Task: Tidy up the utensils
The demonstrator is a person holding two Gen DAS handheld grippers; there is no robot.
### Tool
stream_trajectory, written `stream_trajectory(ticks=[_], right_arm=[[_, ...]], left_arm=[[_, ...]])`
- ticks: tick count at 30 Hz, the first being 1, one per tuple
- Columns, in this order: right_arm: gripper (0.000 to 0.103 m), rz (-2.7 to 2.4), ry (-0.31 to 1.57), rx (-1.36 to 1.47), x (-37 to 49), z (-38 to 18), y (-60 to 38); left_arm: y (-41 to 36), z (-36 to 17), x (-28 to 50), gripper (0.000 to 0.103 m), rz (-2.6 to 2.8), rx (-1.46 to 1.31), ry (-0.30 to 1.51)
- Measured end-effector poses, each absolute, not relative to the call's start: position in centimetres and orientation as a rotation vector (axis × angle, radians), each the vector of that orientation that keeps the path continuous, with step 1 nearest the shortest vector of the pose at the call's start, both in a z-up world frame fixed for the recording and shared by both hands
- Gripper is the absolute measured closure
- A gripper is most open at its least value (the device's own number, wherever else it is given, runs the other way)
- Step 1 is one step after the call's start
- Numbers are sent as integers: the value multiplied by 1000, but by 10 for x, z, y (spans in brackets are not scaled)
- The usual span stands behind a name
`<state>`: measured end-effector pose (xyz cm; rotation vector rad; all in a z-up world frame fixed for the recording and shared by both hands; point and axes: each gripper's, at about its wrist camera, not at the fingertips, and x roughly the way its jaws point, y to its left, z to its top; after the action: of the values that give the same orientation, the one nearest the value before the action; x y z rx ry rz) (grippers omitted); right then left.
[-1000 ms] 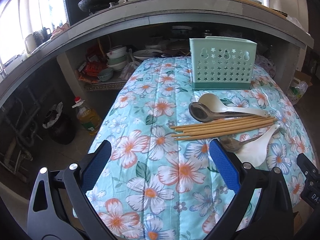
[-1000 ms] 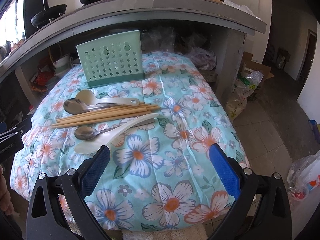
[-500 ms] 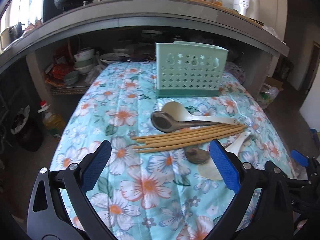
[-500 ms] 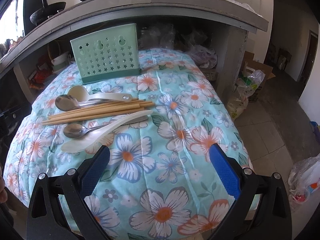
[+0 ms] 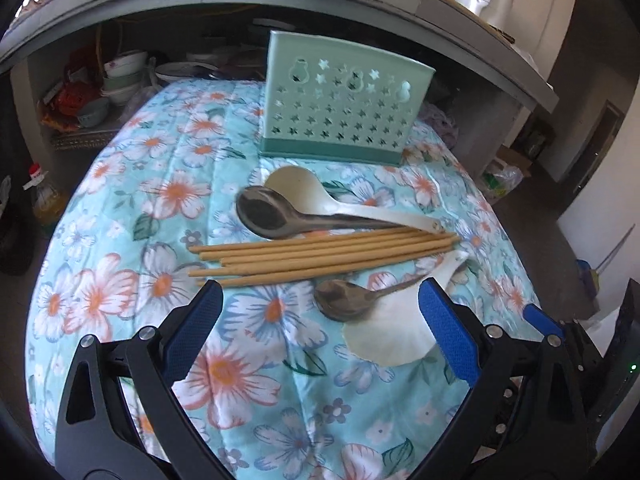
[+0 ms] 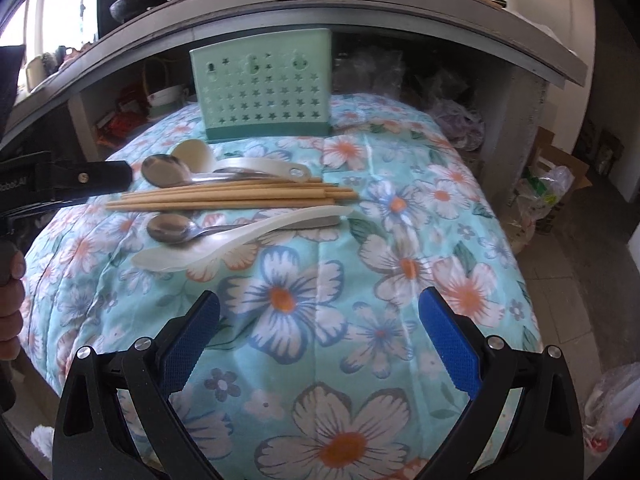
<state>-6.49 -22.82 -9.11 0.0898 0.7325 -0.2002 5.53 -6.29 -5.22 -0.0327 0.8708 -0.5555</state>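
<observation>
A mint-green utensil holder (image 5: 344,108) (image 6: 264,84) with star cut-outs stands at the far end of the flowered cloth (image 5: 168,200). In front of it lie a cream spoon (image 5: 304,188) and a metal spoon (image 5: 264,216), then several wooden chopsticks (image 5: 320,256) (image 6: 232,196), then a smaller metal spoon (image 5: 348,300) (image 6: 172,228) on a white spoon (image 5: 392,336) (image 6: 208,252). My left gripper (image 5: 320,328) is open, hovering just short of the chopsticks and small spoon. My right gripper (image 6: 320,332) is open over bare cloth, nearer than the utensils.
A grey counter (image 6: 360,4) overhangs the table, with pans and bottles on top and bowls (image 5: 120,80) on a shelf beneath. An oil bottle (image 5: 44,196) stands on the floor at left. Bags (image 6: 552,192) lie on the floor at right. A hand (image 6: 10,280) shows at the left edge.
The left gripper has swung right and moved in closer to the chopsticks and spoons. The right gripper has moved forward toward the utensils. Both stayed open.
</observation>
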Motion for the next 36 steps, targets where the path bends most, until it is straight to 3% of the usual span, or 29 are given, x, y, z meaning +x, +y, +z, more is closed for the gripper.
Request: stream_trajectory(ticks=[1, 6, 11, 13, 22, 24, 25, 36], right_arm=[[6, -184, 729, 85, -65, -91, -226], [6, -136, 733, 88, -65, -94, -219], [6, -122, 744, 118, -66, -94, -222], [6, -120, 739, 127, -67, -94, -224], [10, -80, 712, 103, -75, -89, -216], [12, -67, 713, 101, -76, -88, -213], [14, -59, 713, 97, -76, -88, -211], [43, 28, 689, -84, -76, -85, -179]], left_arm=[[-63, -53, 56, 22, -572, -39, 885], [-69, -70, 68, 57, -638, -100, 1027], [-69, -95, 91, 67, -659, -227, 1184], [-66, -102, 100, 77, -656, -287, 1219], [-62, -114, 112, 80, -635, -420, 1267], [-62, -113, 112, 86, -617, -405, 1255], [-62, -113, 111, 94, -596, -393, 1251], [-39, -64, 84, 102, -607, -412, 1085]])
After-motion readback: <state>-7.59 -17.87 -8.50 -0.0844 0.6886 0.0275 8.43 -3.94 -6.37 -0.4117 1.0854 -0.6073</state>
